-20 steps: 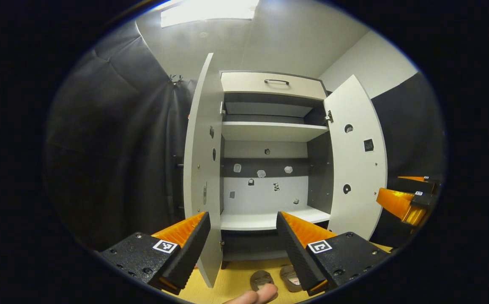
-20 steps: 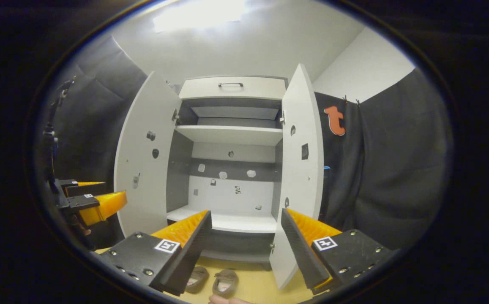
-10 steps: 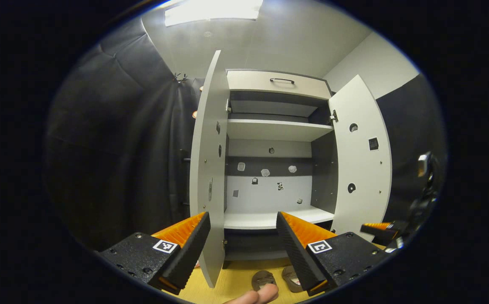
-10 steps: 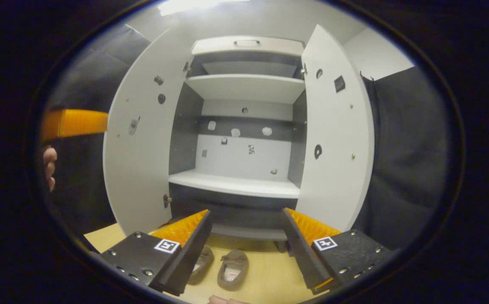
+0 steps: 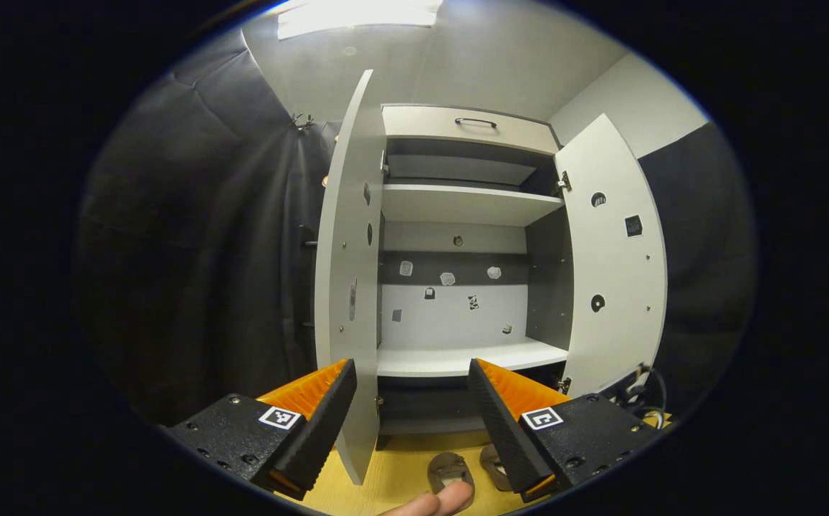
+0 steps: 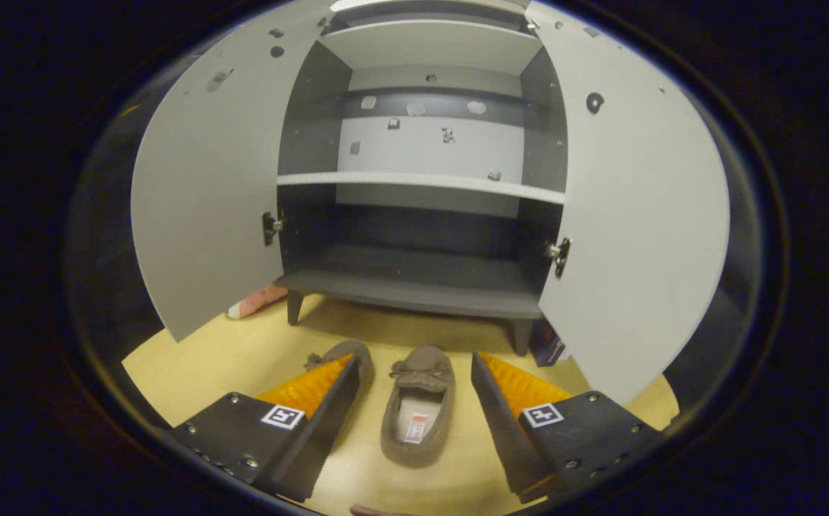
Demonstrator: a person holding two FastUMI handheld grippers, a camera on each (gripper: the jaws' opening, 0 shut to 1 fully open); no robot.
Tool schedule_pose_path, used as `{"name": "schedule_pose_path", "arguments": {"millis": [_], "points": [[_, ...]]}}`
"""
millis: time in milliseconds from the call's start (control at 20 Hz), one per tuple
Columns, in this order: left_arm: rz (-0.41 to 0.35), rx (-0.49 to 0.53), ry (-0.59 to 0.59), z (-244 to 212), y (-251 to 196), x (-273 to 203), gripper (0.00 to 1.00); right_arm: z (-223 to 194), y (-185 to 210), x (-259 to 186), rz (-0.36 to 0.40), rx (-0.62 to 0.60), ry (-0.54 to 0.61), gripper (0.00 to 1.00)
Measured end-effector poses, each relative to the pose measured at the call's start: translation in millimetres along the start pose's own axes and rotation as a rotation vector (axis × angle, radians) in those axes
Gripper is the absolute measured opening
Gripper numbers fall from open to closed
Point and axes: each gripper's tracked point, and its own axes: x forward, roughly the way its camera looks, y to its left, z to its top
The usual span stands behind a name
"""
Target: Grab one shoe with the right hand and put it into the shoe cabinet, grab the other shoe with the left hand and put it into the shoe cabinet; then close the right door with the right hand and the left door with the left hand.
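Now the cabinet (image 6: 414, 279) stands wide open on the yellow floor (image 6: 242, 351), its left door (image 6: 199, 179) and right door (image 6: 636, 215) both swung out and its shelves bare, so neither shoe is stowed yet. Both shoes sit side by side on the floor just in front of the cabinet legs: the right shoe (image 6: 418, 401), a brown moccasin with its opening up and toe toward the cabinet, lies between the two fingers of the right hand-held gripper (image 6: 414, 380), whose jaws stand apart and touch nothing; the left shoe (image 6: 357, 358) is largely hidden behind that gripper's left finger. In the left gripper view the left hand-held gripper (image 5: 410, 387) points level at the cabinet, fingers likewise apart and empty, with the pair low in view, one shoe (image 5: 450, 469) between its fingers and a fingertip (image 5: 450, 498) of the person at the bottom edge. Judging by its look, the moccasin is light and soft, so its sides will likely collapse under a squeeze; the firmer heel rim or the sole edge across the middle seems the better hold, pinched deep enough that it does not twist or droop when lifted toward the lowest shelf
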Motion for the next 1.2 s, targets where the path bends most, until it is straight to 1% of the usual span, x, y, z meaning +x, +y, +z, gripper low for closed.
{"name": "schedule_pose_path", "arguments": {"millis": [50, 100, 150, 200, 250, 300, 350, 400, 450, 550, 600, 650, 700, 750, 800, 850, 900, 1000, 1100, 1150, 1200], "points": [[0.007, 0.004, -0.007, -1, 2, 1, 0.96, -15, 3, 8, 0.002, 0.008, 0.032, 0.94], [0.012, 0.005, -0.011, -1, 2, 1, 0.96, -28, 6, 16, 0.01, 0.017, 0.059, 0.94], [0.008, 0.001, -0.014, -2, 0, 3, 0.96, -38, 10, 22, 0.021, 0.028, 0.081, 0.96], [-0.002, -0.006, -0.014, -4, -5, 5, 0.96, -49, 15, 29, 0.032, 0.038, 0.101, 0.94], [-0.016, -0.012, -0.011, -5, -10, 8, 0.93, -56, 15, 35, 0.024, 0.047, 0.115, 0.94], [-0.031, -0.02, -0.011, -5, -17, 11, 0.96, -63, 15, 43, 0.018, 0.056, 0.127, 0.89], [-0.042, -0.026, -0.02, -4, -22, 15, 0.96, -69, 15, 50, 0.019, 0.058, 0.135, 0.88], [-0.052, -0.024, -0.033, -2, -27, 20, 0.96, -79, 17, 58, 0.02, 0.06, 0.152, 0.84], [-0.065, -0.015, -0.048, -1, -34, 25, 0.96, -84, 17, 65, 0.023, 0.058, 0.163, 0.88], [-0.081, -0.014, -0.073, 0, -45, 38, 0.96, -83, 15, 71, 0.016, 0.065, 0.154, 0.72], [-0.092, -0.024, -0.076, -2, -51, 45, 0.96, -84, 17, 82, 0.024, 0.075, 0.149, 0.69], [-0.105, -0.038, -0.076, -6, -58, 53, 0.96, -83, 18, 87, 0.029, 0.094, 0.156, 0.71], [-0.115, -0.052, -0.071, -12, -63, 62, 0.96, -85, 19, 90, 0.036, 0.114, 0.168, 0.68], [-0.124, -0.061, -0.064, -19, -66, 73, 0.96, -85, 20, 95, 0.038, 0.129, 0.174, 0.68], [-0.126, -0.067, -0.048, -27, -67, 84, 0.96, -88, 18, 101, 0.023, 0.136, 0.183, 0.65], [-0.122, -0.069, -0.042, -35, -65, 95, 0.96, -87, 17, 106, 0.025, 0.139, 0.193, 0.55], [-0.122, -0.072, -0.032, -43, -65, 105, 0.96, -89, 17, 110, 0.022, 0.136, 0.197, 0.53], [-0.136, -0.073, -0.015, -59, -67, 125, 0.96, -85, 19, 116, 0.023, 0.155, 0.19, 0.53], [-0.179, -0.087, 0.003, -73, -73, 141, 0.96, -88, 20, 122, 0.016, 0.166, 0.21, 0.53], [-0.187, -0.09, 0.016, -80, -74, 149, 0.96, -90, 21, 127, 0.015, 0.171, 0.217, 0.53], [-0.186, -0.078, 0.036, -87, -73, 154, 0.96, -91, 17, 130, 0.001, 0.187, 0.217, 0.43]]}}
